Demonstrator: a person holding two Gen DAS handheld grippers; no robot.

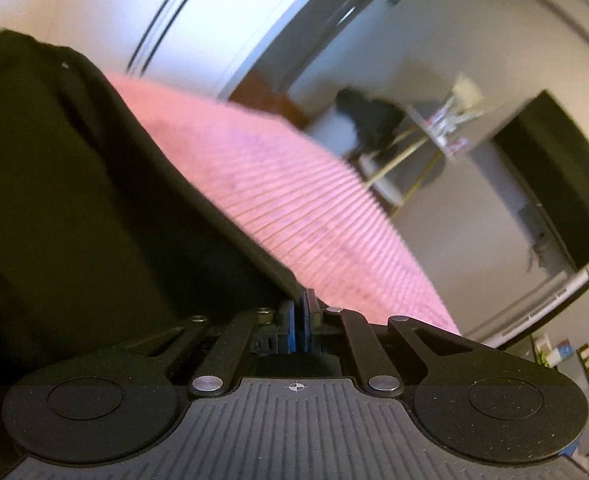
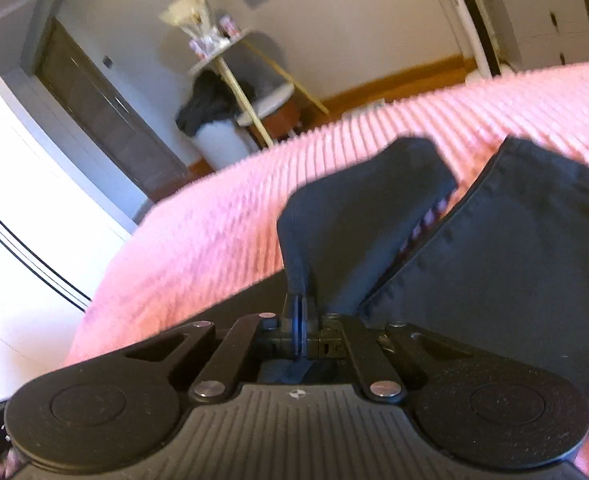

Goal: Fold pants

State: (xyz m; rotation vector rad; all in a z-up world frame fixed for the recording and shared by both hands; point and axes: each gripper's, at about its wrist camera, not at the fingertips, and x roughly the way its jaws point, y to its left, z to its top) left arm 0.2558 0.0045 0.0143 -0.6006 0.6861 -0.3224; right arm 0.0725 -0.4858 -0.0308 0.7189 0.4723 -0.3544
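The pants (image 1: pixel 74 184) are dark, almost black, and lie on a pink ribbed bedspread (image 1: pixel 294 200). In the left wrist view my left gripper (image 1: pixel 303 300) is shut on an edge of the pants, which fill the left half of the view. In the right wrist view my right gripper (image 2: pixel 299 304) is shut on a lifted fold of the pants (image 2: pixel 358 220), raised above the bedspread (image 2: pixel 214 232). A second part of the pants (image 2: pixel 514 264) lies flat to the right. Both views are motion-blurred.
Beyond the bed edge stand a small gold-legged side table (image 2: pixel 238 64) with items on it and a white bin with dark clothes (image 2: pixel 214 128). A grey drawer unit (image 2: pixel 534 12) stands far right. A dark screen (image 1: pixel 554 176) hangs on the wall.
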